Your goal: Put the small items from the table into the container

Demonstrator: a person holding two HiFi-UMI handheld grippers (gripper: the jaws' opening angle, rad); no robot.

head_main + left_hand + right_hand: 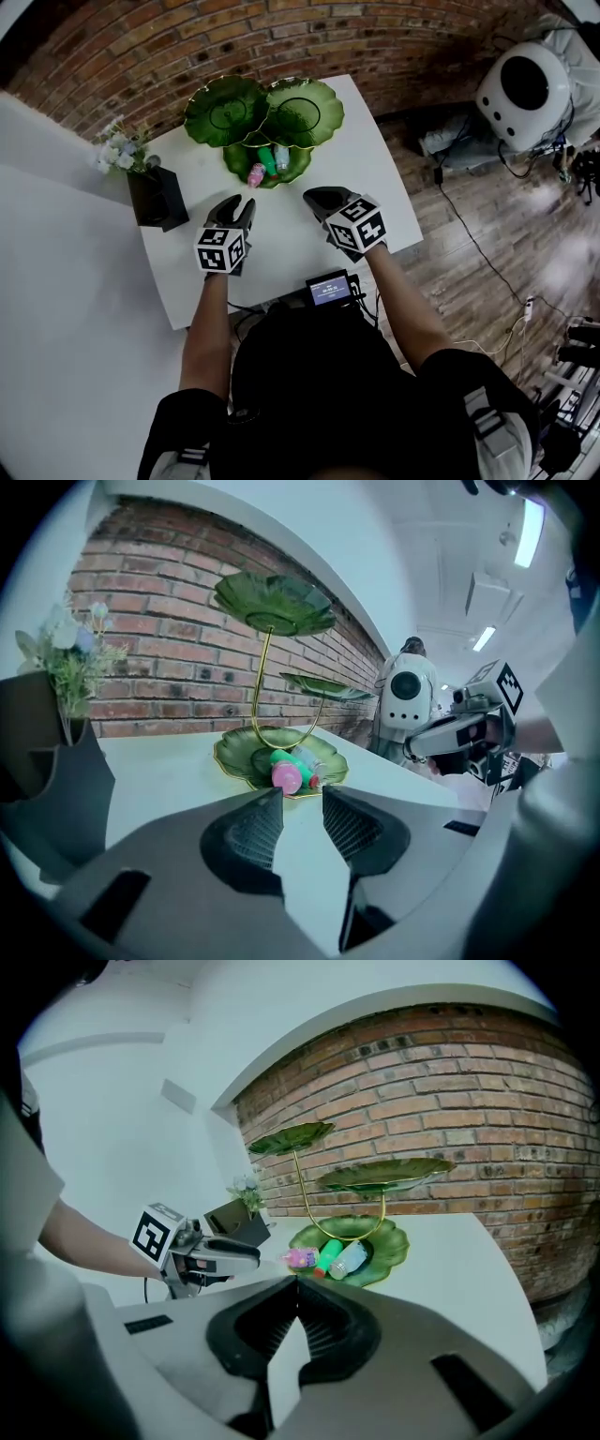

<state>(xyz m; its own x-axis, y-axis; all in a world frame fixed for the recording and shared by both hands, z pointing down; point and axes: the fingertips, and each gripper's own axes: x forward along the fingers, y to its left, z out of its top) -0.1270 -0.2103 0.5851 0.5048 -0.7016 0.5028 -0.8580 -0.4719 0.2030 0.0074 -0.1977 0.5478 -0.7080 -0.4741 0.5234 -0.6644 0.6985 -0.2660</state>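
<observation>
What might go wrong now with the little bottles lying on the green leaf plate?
1. The pink bottle lies right at the front rim of the bottom leaf plate, so it might roll off onto the table.
2. The upper leaves sit on thin gold stems; a bump from the open left claw could wobble them.
3. The flower vase stands near that claw and could get knocked.

Closed right claw (297, 1282), green leaf tray (397, 1243) beyond.
</observation>
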